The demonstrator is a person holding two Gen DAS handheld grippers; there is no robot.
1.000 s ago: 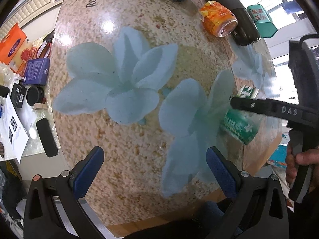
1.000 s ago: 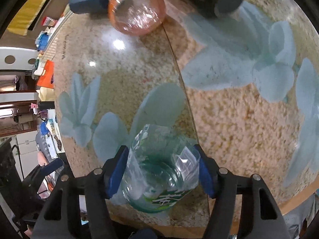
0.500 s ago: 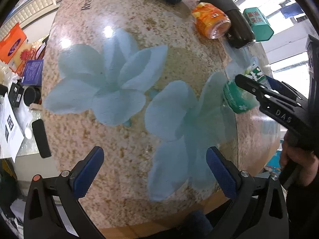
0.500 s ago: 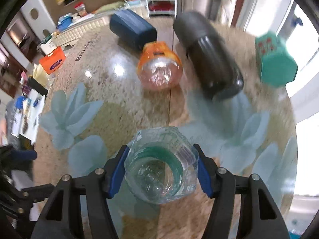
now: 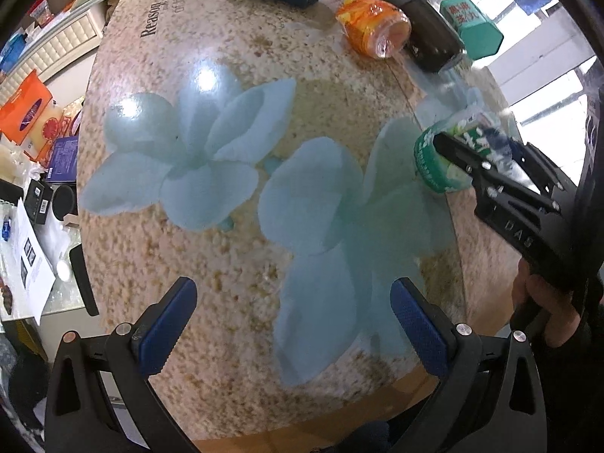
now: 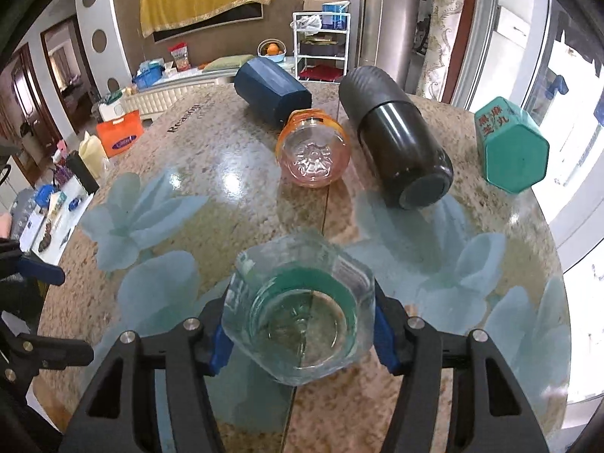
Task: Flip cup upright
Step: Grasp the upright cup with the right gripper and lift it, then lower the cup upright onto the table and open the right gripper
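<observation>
A clear plastic cup with a green band [image 6: 302, 309] is held between the blue pads of my right gripper [image 6: 302, 334]. Its base points away from the camera and its open end faces me, just above the table. In the left wrist view the same cup [image 5: 439, 162] lies on its side in the air, tilted, clamped by the right gripper [image 5: 464, 151] at the table's right side. My left gripper [image 5: 290, 317] is open and empty over the table's near edge.
An orange cup [image 6: 313, 151], a dark blue cup [image 6: 271, 94], a black cup [image 6: 396, 154] and a green hexagonal cup [image 6: 509, 143] lie on their sides at the far part of the round stone table [image 5: 188, 245]. A cluttered side counter [image 5: 34, 188] stands to the left.
My right gripper has lifted and swung the clear cup from pointing down at the table to near level. The left gripper has barely moved.
</observation>
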